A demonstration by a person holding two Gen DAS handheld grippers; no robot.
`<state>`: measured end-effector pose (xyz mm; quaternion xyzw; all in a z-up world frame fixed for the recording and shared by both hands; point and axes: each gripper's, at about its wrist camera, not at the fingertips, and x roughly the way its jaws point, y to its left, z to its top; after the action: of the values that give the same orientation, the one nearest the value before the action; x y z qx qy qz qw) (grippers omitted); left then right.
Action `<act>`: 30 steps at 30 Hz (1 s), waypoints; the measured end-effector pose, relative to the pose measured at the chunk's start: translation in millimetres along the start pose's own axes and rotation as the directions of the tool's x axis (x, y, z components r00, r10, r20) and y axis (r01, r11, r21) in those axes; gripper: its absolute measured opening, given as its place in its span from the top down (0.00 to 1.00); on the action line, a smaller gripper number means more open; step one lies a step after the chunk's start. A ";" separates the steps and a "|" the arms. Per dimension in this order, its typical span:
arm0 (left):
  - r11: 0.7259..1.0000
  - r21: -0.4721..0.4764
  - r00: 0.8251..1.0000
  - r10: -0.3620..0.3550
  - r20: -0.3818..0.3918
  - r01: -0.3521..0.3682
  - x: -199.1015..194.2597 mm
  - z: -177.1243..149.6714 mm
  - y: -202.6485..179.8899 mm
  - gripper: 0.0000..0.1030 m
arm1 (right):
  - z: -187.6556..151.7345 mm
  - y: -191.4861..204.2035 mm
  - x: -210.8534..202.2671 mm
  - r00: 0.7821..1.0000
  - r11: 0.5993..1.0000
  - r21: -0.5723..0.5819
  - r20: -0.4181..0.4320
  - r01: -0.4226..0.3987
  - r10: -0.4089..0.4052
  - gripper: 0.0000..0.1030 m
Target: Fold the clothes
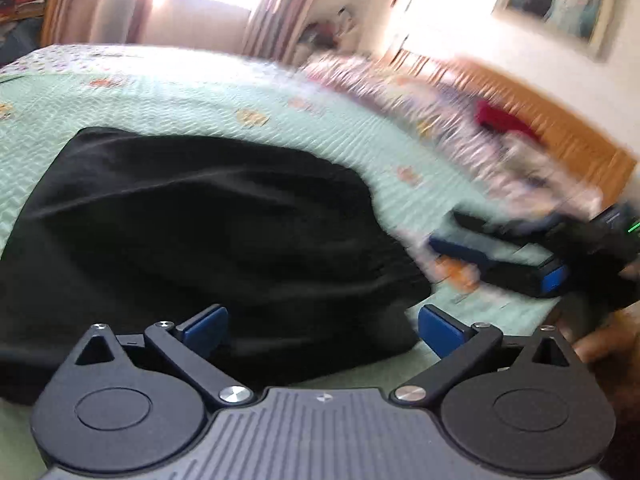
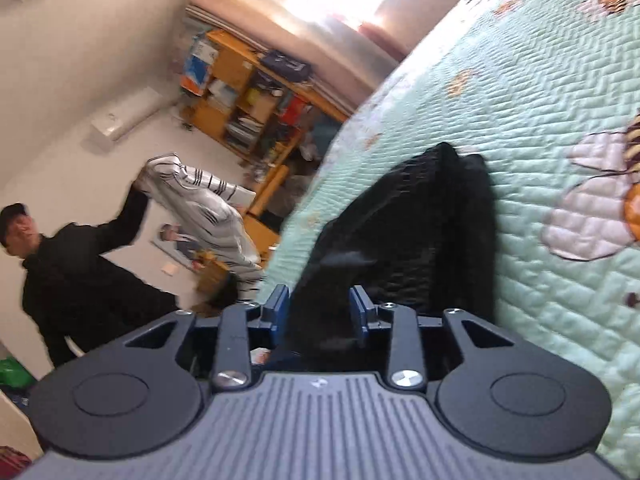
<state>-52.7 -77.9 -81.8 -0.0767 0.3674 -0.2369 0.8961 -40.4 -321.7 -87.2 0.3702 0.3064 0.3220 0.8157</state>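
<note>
The soft black cloth garment [image 1: 208, 232] lies on the green quilted bed [image 1: 240, 92]. The left gripper [image 1: 322, 330] hangs spread wide, holding nothing. The right gripper [image 2: 319, 312] pinches a fold of the cloth — a loose pinch could let it slip out and unfold.

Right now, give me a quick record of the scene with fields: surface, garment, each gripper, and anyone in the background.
surface: mint quilted bedspread with bee pattern
garment: black garment lying rumpled on the bedspread
left gripper: open, at the garment's near edge, nothing between its pads
right gripper: shut on a fold of the black garment
background: person in dark clothes holding up a white striped cloth
image quality: motion blur at the left view's right side
</note>
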 end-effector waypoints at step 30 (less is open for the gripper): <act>0.999 0.001 0.998 0.049 0.045 -0.049 -19.9 -11.3 30.9 0.01 | -24.6 -23.3 42.4 0.993 0.998 0.012 -0.105 0.062 -0.061 1.00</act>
<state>-61.5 -40.9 -87.2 -0.0718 0.3489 -0.2134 0.9097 -26.0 -291.9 -130.2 0.3494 0.3624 0.3133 0.8053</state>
